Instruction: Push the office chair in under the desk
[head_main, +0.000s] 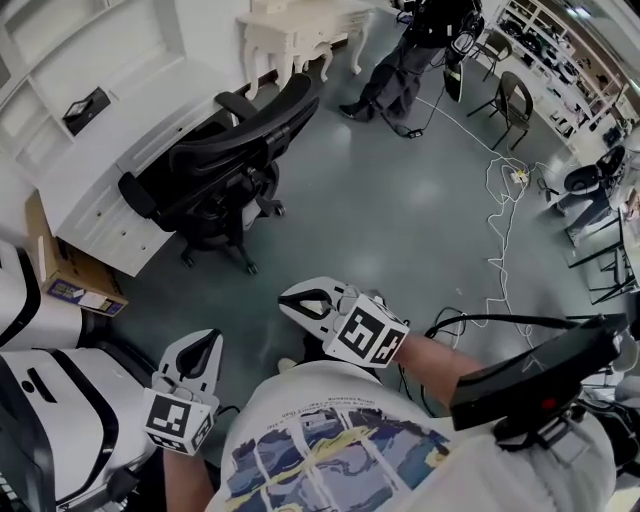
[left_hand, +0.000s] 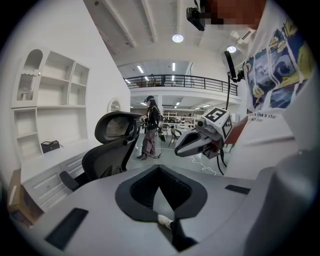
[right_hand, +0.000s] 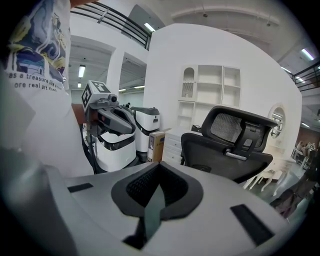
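Note:
The black mesh-backed office chair (head_main: 225, 165) stands on the grey floor beside the white desk (head_main: 85, 195), its seat turned toward the desk's drawers. It stands well ahead of both grippers, apart from them. My left gripper (head_main: 208, 342) is low at the left and is shut with nothing in it. My right gripper (head_main: 288, 299) hangs a little further forward, also shut and empty. In the left gripper view the chair (left_hand: 111, 142) is ahead at the left, and the right gripper (left_hand: 181, 148) shows beside it. In the right gripper view the chair (right_hand: 235, 150) fills the right side.
A person (head_main: 408, 55) stands at the back by an ornate white table (head_main: 300, 30). Cables (head_main: 500, 200) trail across the floor at the right. A cardboard box (head_main: 68, 272) leans by the desk's end. A white machine (head_main: 45, 400) stands close at my left.

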